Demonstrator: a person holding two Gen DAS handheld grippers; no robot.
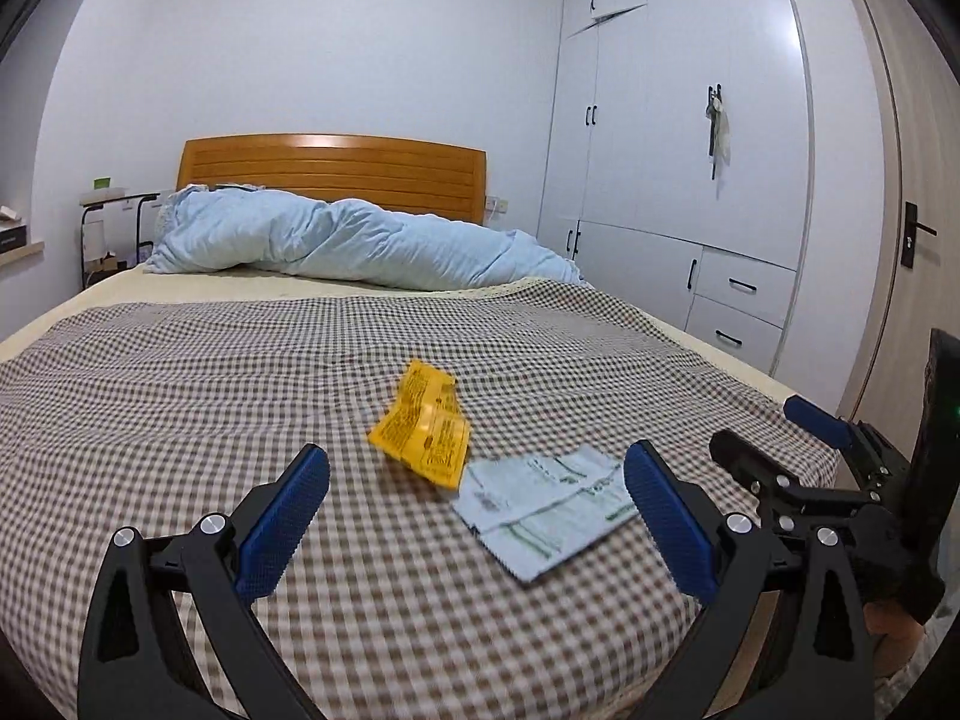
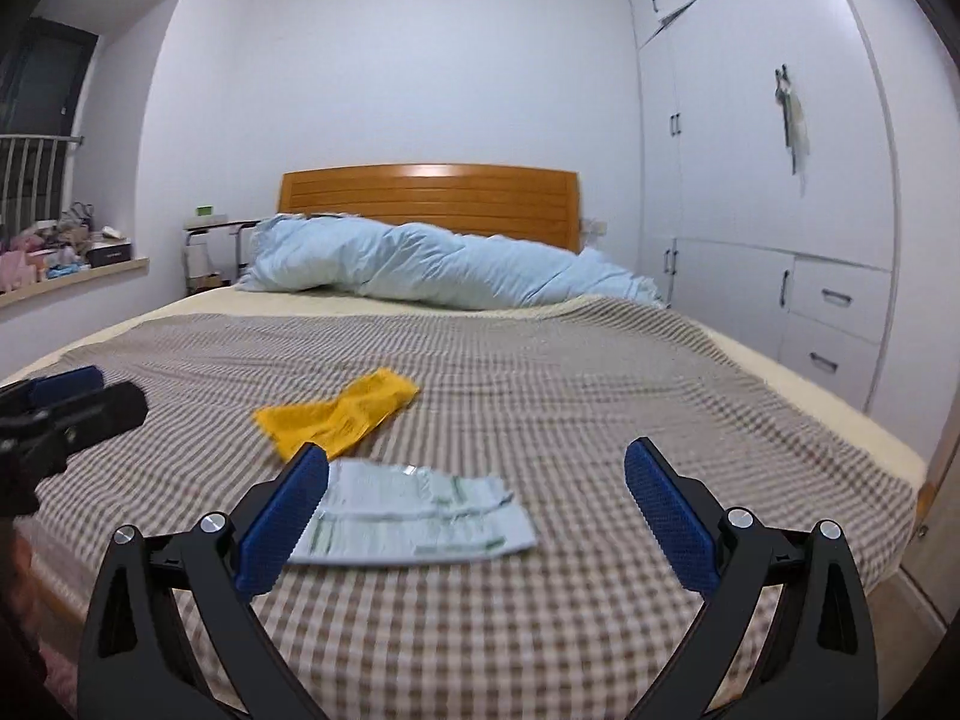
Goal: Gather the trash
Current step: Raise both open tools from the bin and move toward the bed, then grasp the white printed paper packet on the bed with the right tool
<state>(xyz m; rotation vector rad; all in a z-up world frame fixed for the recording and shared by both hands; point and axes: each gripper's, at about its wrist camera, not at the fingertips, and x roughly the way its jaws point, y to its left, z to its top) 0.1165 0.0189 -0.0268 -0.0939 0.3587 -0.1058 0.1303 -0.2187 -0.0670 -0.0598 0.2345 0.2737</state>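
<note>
A crumpled yellow wrapper (image 1: 425,425) and a flat white-and-green wrapper (image 1: 543,513) lie on the checkered bedspread (image 1: 180,396) near the foot of the bed. My left gripper (image 1: 477,504) is open and empty above the bedspread, with both wrappers just ahead between its fingers. My right gripper (image 2: 477,504) is open and empty, with the white-and-green wrapper (image 2: 414,519) beside its left finger and the yellow wrapper (image 2: 336,414) farther ahead on the left. The right gripper also shows at the right edge of the left wrist view (image 1: 780,438). The left gripper shows at the left edge of the right wrist view (image 2: 72,396).
A bunched light-blue duvet (image 1: 360,240) lies by the wooden headboard (image 1: 336,174). White wardrobes (image 1: 678,138) with drawers line the right side, a door (image 1: 918,240) beyond them. A small side table (image 1: 114,228) and a cluttered window ledge (image 2: 66,258) stand on the left.
</note>
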